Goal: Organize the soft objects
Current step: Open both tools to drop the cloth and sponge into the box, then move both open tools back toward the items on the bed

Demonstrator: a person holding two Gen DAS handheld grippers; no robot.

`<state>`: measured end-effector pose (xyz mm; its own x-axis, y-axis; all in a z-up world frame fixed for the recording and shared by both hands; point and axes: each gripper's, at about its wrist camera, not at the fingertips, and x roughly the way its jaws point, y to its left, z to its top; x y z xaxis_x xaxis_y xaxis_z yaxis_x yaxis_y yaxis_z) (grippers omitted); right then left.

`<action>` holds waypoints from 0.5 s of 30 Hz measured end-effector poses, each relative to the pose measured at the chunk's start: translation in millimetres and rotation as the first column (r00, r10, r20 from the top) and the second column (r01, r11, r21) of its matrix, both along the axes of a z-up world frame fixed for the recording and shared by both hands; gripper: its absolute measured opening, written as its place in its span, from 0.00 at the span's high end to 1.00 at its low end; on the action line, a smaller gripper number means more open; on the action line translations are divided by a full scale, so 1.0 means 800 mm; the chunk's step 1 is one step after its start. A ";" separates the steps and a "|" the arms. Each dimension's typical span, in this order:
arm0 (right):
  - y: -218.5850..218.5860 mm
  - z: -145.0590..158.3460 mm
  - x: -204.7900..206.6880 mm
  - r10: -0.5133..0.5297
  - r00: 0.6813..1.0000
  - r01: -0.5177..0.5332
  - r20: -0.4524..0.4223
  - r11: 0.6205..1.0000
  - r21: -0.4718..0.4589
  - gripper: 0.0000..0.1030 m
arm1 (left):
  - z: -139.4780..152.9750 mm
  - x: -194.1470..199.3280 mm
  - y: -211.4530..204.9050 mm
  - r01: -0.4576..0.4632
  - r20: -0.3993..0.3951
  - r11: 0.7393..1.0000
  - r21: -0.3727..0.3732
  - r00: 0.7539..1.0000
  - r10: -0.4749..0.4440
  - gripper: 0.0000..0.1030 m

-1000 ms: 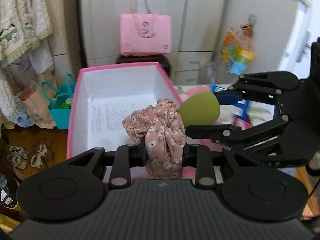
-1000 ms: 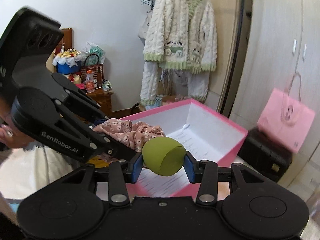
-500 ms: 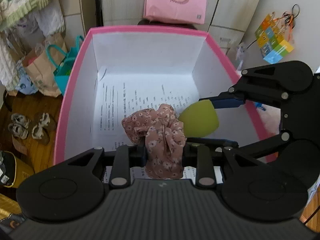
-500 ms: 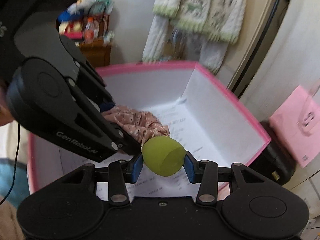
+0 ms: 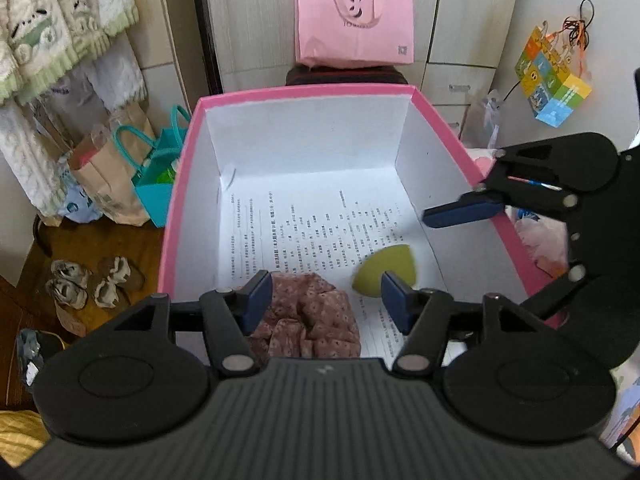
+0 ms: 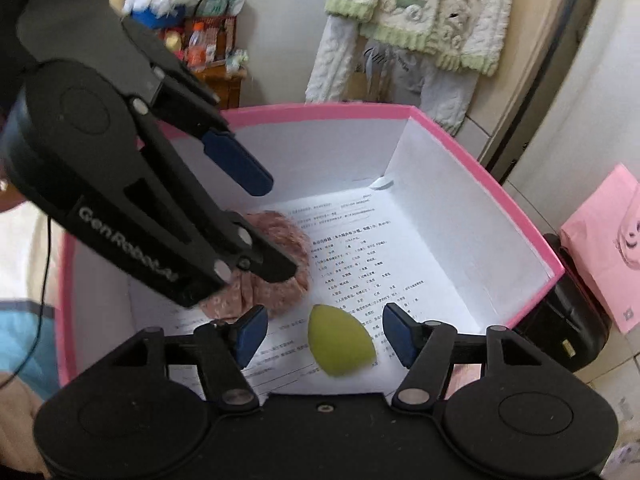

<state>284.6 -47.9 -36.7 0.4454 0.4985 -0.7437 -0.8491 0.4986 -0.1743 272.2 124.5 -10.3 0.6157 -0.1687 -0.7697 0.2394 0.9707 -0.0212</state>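
Observation:
A pink box [image 5: 300, 92] with white walls has a printed sheet on its floor. Both grippers hang over its near end, their jaws opening. The floral pink scrunchie [image 5: 308, 320] lies on the sheet under my left gripper [image 5: 326, 304]; the blue pads stand apart from it. The green egg-shaped sponge [image 6: 340, 340] lies on the sheet, slightly blurred, below my right gripper [image 6: 325, 334], untouched by its pads. In the right wrist view the left gripper [image 6: 264, 220] partly covers the scrunchie [image 6: 288, 240]. In the left wrist view the sponge [image 5: 386, 270] sits right of the scrunchie.
A pink bag [image 5: 354, 16] stands on a dark case behind the box. Paper and teal bags [image 5: 120, 176] and small shoes [image 5: 88, 284] are on the floor to the left. A knitted cardigan [image 6: 416, 8] hangs on the wall. A colourful cube [image 5: 554, 80] hangs at the right.
Both grippers have opened and sunk toward the box. The scrunchie and the sponge have left the pads and now lie on the sheet.

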 end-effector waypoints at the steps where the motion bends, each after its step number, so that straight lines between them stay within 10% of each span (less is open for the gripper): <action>1: -0.006 0.004 -0.003 -0.006 1.000 0.006 -0.005 1.000 0.023 0.34 | 0.004 -0.006 0.001 0.003 0.009 1.000 0.005 1.000 -0.003 0.42; 15: -0.072 0.070 -0.081 -0.084 0.996 0.084 -0.010 0.978 0.190 0.33 | 0.063 -0.110 -0.014 0.103 0.091 0.995 0.002 0.991 -0.103 0.40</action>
<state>219.7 -105.7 19.4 0.4906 0.5918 -0.6396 -0.8029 0.5922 -0.0679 184.1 113.3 40.0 0.6624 -0.2365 -0.7108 0.3392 0.9407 0.0031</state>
